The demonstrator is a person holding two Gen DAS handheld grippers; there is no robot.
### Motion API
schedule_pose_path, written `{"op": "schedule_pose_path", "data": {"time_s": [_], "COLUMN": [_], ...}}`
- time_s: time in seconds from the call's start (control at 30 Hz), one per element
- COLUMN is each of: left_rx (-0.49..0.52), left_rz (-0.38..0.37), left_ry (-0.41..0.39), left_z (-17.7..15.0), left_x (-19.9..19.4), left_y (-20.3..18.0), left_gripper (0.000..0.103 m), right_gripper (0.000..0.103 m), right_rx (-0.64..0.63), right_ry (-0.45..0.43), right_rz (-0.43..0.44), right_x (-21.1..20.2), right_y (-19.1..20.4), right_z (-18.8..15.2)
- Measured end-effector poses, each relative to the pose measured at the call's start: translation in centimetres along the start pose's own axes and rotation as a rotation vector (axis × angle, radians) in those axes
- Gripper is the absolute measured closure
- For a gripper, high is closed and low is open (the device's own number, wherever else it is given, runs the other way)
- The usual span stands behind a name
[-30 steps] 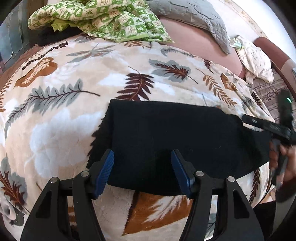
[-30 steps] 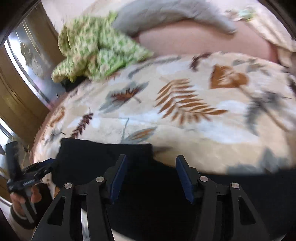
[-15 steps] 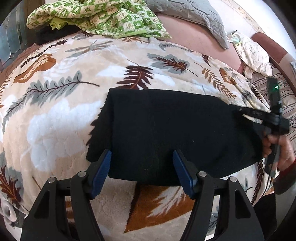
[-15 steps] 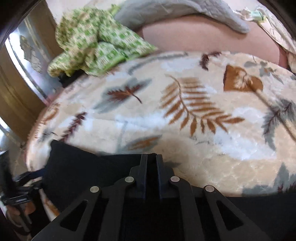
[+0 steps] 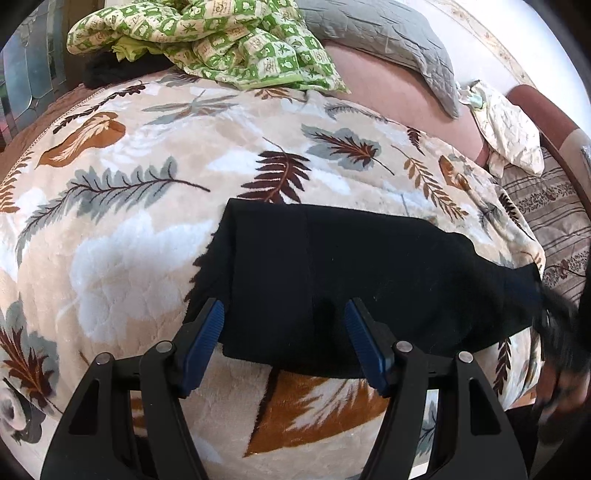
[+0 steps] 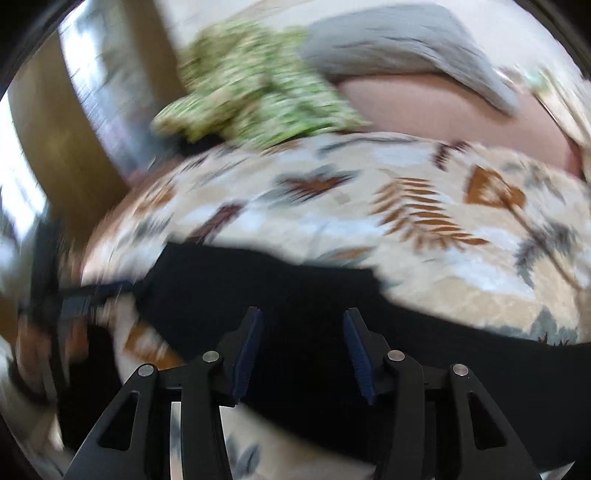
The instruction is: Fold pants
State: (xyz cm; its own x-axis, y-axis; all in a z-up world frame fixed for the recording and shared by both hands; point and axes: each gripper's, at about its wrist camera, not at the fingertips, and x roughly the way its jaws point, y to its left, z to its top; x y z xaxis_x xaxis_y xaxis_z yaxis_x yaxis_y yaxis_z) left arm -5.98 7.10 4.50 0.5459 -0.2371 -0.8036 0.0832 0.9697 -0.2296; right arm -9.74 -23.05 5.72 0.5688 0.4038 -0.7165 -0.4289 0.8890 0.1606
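Observation:
The black pants (image 5: 362,280) lie folded in a long band across the leaf-print blanket (image 5: 147,229). My left gripper (image 5: 284,343) is open, its blue pads straddling the near edge of the pants at their left end. My right gripper (image 6: 301,350) is open over the pants (image 6: 295,295) near their other end; this view is blurred by motion. The right gripper shows blurred at the far right of the left wrist view (image 5: 557,332). The left gripper shows blurred at the left of the right wrist view (image 6: 92,295).
A green patterned cloth (image 5: 207,40) lies bunched at the blanket's far edge beside a grey quilted pillow (image 5: 388,33). A cream patterned cushion (image 5: 509,133) and a striped cover (image 5: 554,221) lie at the right. A mirrored cabinet (image 5: 26,81) stands at the left.
My right gripper was shut half a second ago and is now open, and it is moving fast. My left gripper stays open at the pants' near edge.

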Motion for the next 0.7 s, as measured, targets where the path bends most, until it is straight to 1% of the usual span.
{"op": "schedule_pose_path", "data": {"time_s": [0.13,0.23,0.3,0.33,0.37,0.4,0.43,0.47,0.53,0.63,0.67,0.7], "left_rx": [-0.007,0.003,0.007,0.011,0.021,0.029,0.040,0.045,0.056,0.059,0.065,0.066], "left_rz": [-0.020,-0.033,-0.046,-0.051,-0.057,-0.059,-0.060,-0.060,-0.064,-0.063,-0.056,-0.046], "left_ry": [0.000,-0.008,-0.012,-0.012,-0.010,-0.008,-0.004,-0.002,-0.007,-0.027,-0.025,-0.018], "left_z": [0.3,0.4,0.5,0.5,0.5,0.5,0.6,0.5,0.4,0.0,-0.2,-0.3], "left_x": [0.1,0.0,-0.1,0.0,0.0,0.0,0.1,0.1,-0.2,-0.3,0.1,0.4], "left_y": [-0.9,-1.9,-2.6,-2.9,-3.4,-3.7,-4.1,-4.3,-4.8,-5.1,-5.3,-5.5], "left_gripper": [0.034,0.034,0.033,0.033,0.033,0.033,0.033,0.033,0.033,0.024,0.024,0.024], "right_gripper": [0.056,0.057,0.058,0.061,0.079,0.094,0.095,0.097,0.098,0.099,0.103,0.103], "right_rx": [-0.134,-0.199,-0.242,-0.245,-0.231,-0.196,-0.176,-0.170,-0.172,-0.146,-0.135,-0.118], "right_ry": [0.026,0.071,0.067,0.060,0.058,0.056,0.057,0.061,0.054,0.047,0.054,0.074], "right_rz": [-0.029,-0.061,-0.101,-0.134,-0.145,-0.128,-0.116,-0.108,-0.096,-0.058,-0.043,-0.037], "right_x": [1.3,3.1,3.9,4.1,4.3,4.3,4.3,4.2,3.3,1.8,1.9,2.6], "right_y": [4.1,5.3,5.9,5.8,5.6,5.1,4.8,4.7,5.0,5.3,5.2,5.0], "right_z": [-2.1,-3.1,-3.5,-3.5,-3.3,-3.1,-2.9,-2.8,-2.9,-3.5,-3.8,-4.2]}}
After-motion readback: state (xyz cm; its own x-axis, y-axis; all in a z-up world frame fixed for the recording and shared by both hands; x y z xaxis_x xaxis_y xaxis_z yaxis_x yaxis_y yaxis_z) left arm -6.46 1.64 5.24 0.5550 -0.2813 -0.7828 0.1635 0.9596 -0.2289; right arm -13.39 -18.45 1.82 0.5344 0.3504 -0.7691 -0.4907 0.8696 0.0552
